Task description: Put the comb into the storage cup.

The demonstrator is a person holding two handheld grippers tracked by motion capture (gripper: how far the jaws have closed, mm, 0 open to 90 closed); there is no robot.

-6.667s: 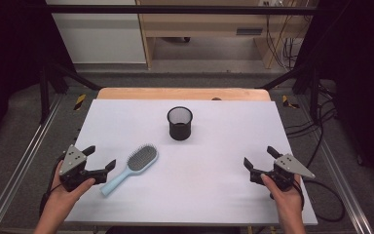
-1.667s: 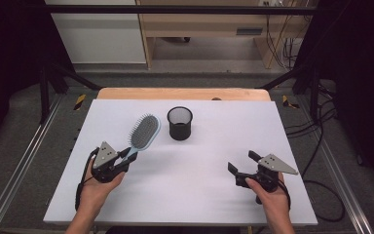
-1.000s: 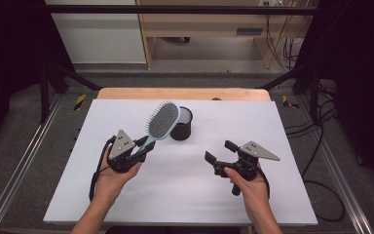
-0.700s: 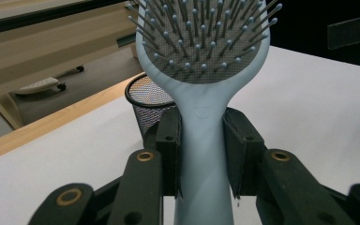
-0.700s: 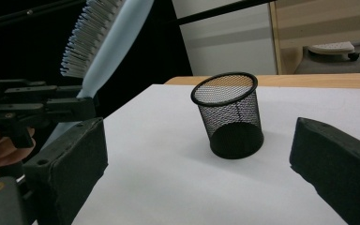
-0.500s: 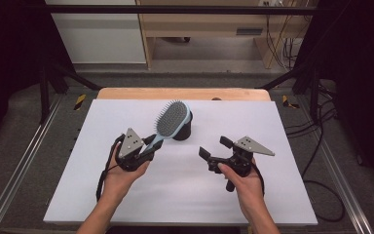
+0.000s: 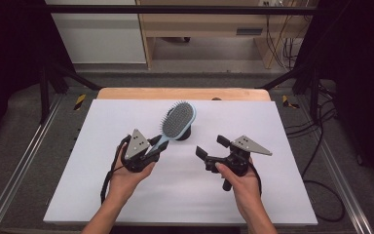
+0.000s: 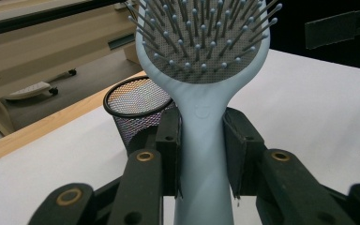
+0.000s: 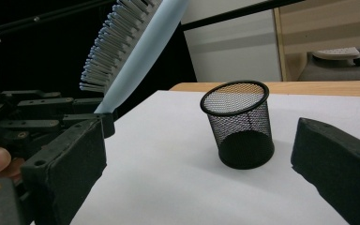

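Observation:
My left gripper is shut on the handle of a light blue hairbrush. It holds the brush up off the table, head tilted away over a black mesh cup that the brush mostly hides. In the left gripper view the jaws clamp the handle, bristles face the camera, and the cup stands just behind to the left. My right gripper is open and holds nothing, a short way right of the brush. In the right gripper view its jaws frame the upright cup, with the brush raised at the left.
The white tabletop has a wooden strip along its far edge. Metal rails run down both sides, and cables lie on the floor at the right. A wooden bench stands beyond the table.
The left gripper took the brush from the table's left side, lifted it and carried it right to the cup. The right gripper moved inward from the right edge, staying open.

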